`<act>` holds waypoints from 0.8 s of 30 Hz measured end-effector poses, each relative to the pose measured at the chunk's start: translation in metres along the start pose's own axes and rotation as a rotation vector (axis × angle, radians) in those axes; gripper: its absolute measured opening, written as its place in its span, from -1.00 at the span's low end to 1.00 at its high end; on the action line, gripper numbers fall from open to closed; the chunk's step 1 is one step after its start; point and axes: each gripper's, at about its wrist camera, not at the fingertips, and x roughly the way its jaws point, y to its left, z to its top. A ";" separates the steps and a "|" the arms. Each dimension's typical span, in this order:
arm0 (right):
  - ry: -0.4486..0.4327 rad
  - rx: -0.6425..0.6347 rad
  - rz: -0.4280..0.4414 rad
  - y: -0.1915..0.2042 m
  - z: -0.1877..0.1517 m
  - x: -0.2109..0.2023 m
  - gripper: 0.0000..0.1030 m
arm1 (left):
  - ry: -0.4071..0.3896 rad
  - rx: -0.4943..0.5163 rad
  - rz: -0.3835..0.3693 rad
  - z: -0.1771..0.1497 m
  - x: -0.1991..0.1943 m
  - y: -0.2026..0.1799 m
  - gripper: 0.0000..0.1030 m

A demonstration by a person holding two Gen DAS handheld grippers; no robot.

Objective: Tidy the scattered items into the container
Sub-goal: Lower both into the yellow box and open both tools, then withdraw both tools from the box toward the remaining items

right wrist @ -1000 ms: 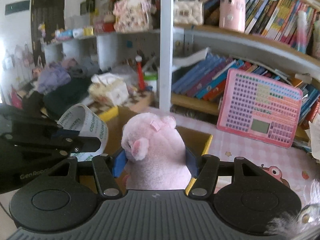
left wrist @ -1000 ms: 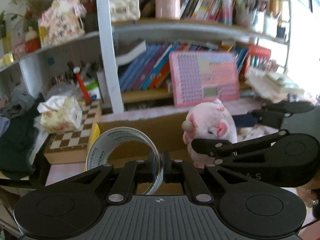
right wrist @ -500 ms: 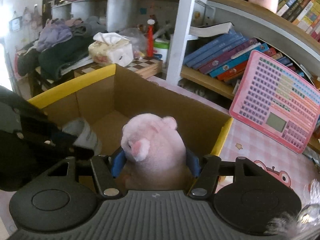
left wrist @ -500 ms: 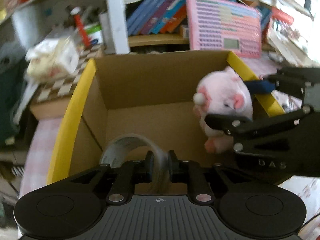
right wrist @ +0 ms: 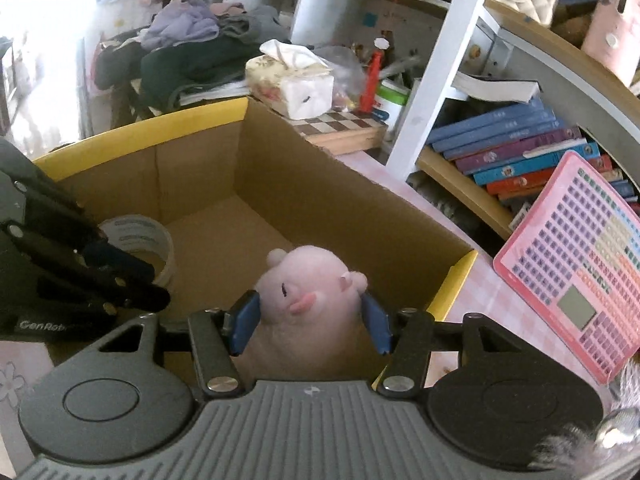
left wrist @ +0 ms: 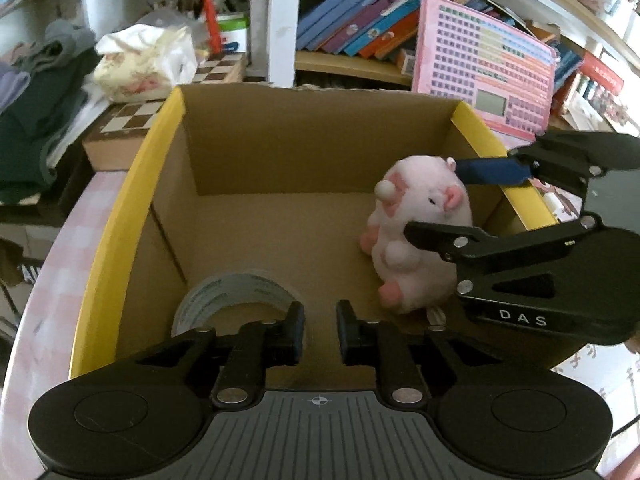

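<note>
An open cardboard box (left wrist: 120,216) with a yellow rim (right wrist: 140,128) fills both views. A roll of clear tape (left wrist: 236,296) lies on the box floor near the front left corner (right wrist: 140,236). My left gripper (left wrist: 320,332) hangs just right of the roll, its jaws opening, and only bare box floor shows between them. It reaches in from the left (right wrist: 154,284) in the right wrist view. My right gripper (right wrist: 310,324) is shut on a pink plush animal (right wrist: 308,288), blue pads on both its sides. The plush (left wrist: 420,232) sits low inside the box by the right wall.
A tissue box (left wrist: 148,64) and a chessboard (left wrist: 132,116) stand behind the box on the left. A pink toy keyboard (left wrist: 492,64) leans against shelves of books at the back right. A white shelf post (left wrist: 282,20) rises behind the box. Clothes (right wrist: 192,40) are piled far left.
Both grippers came down into the box. The left jaws let go of the tape roll, which now lies on the box floor. The plush went down with the right gripper.
</note>
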 end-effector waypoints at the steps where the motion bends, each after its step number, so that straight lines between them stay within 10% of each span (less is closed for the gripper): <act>1: 0.003 0.012 0.009 0.000 0.002 0.000 0.25 | -0.009 0.027 0.017 0.002 -0.001 -0.001 -0.37; 7: -0.042 0.097 -0.047 -0.005 0.004 -0.015 0.42 | -0.137 0.138 0.097 0.007 -0.025 -0.004 0.43; 24: -0.216 0.375 -0.144 0.010 -0.008 -0.128 0.70 | -0.415 0.146 0.041 -0.024 -0.127 -0.012 0.83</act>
